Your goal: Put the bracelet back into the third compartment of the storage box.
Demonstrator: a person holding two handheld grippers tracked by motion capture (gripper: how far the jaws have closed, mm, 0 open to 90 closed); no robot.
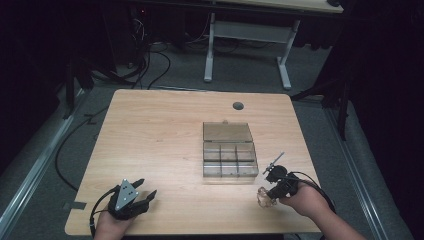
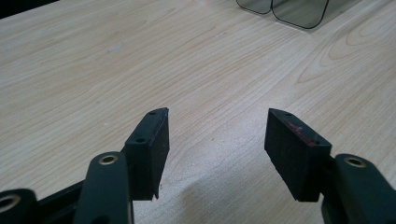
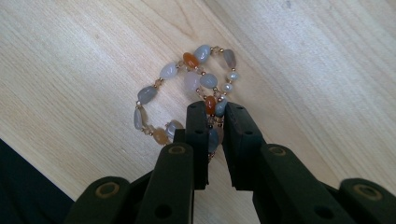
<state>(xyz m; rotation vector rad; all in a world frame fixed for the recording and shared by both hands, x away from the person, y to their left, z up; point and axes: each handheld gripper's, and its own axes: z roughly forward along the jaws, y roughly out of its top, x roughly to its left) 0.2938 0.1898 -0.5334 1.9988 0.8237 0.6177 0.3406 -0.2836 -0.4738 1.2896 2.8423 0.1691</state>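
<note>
Here the right gripper point(image 3: 215, 119) has its jaws pinched nearly closed on a strand of the beaded bracelet point(image 3: 184, 91), near the table's point(image 1: 165, 130) front right corner, probably to carry it to the open compartment box point(image 1: 229, 150) at mid-table. The left gripper point(image 2: 217, 135) waits by the front left corner, jaws wide apart and empty.
</note>
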